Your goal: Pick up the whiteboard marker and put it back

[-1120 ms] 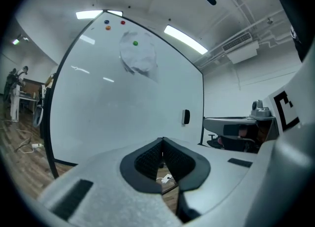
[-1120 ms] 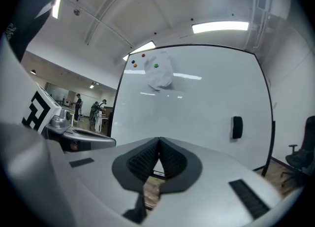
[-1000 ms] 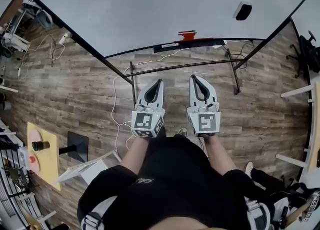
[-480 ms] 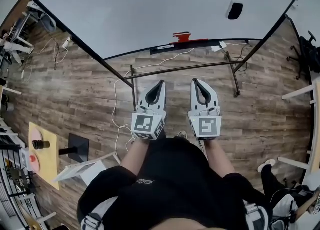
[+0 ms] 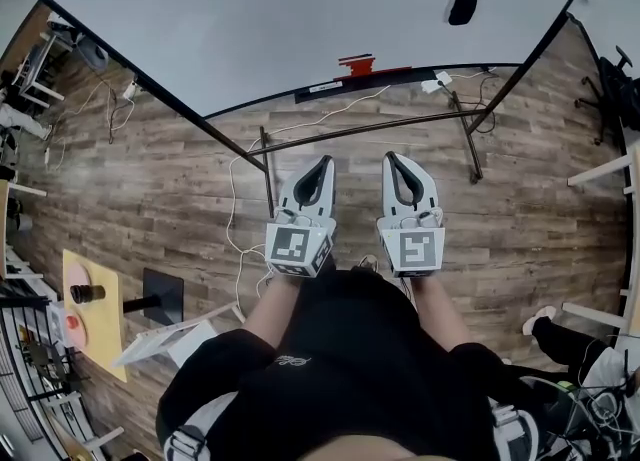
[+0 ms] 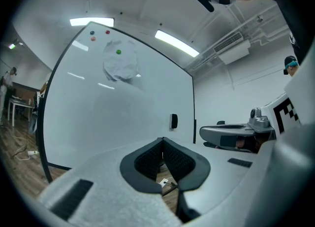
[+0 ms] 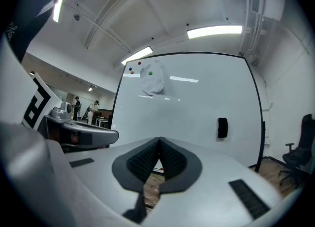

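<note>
Left hand-held gripper (image 5: pixel 324 160), right hand-held gripper (image 5: pixel 389 157), jaws together, tray label (image 5: pixel 322 88) illegible

Your whiteboard marker (image 5: pixel 388 72) shows in the head view as a thin red stick lying flat on the dark tray (image 5: pixel 422 76) along the bottom edge of the whiteboard (image 5: pixel 300 9). From where you stand it sits at about 12 o'clock, a touch toward 1, well ahead of you. It runs lengthwise with the tray. Its 9 o'clock end meets a chunkier red piece (image 5: pixel 357 63) that stands a little higher on the same tray. Whether that piece is a second marker or a holder is too small to tell, and so is the cap.
</note>
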Demonstrator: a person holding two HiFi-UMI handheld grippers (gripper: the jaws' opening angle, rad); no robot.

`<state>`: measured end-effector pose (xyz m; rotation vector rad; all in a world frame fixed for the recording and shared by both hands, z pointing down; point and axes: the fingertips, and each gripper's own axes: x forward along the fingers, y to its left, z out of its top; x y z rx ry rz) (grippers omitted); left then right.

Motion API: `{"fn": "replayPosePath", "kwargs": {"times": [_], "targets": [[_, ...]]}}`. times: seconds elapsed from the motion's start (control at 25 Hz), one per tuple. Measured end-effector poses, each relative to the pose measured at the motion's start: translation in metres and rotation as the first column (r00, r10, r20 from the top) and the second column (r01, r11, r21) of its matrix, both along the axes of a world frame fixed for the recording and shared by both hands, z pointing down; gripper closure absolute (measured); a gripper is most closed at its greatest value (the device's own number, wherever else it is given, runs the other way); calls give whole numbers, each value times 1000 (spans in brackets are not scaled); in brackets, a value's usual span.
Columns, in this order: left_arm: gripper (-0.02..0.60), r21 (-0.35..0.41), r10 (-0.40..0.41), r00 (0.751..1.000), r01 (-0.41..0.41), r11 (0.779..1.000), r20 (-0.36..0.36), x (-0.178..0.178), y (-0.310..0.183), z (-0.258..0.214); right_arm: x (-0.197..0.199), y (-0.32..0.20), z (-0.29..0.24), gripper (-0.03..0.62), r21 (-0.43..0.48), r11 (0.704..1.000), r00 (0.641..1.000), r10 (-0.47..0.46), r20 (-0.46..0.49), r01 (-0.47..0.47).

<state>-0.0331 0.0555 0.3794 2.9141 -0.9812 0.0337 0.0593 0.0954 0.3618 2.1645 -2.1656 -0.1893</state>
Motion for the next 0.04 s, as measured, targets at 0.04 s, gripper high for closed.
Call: {"fn": "replayPosePath", "kwargs": {"times": [0.04], "targets": [[575, 1, 3, 1000, -3, 1000, -1, 1, 0, 0, 0, -1, 0, 591, 2, 1000, 1000, 0, 2, 0]]}}
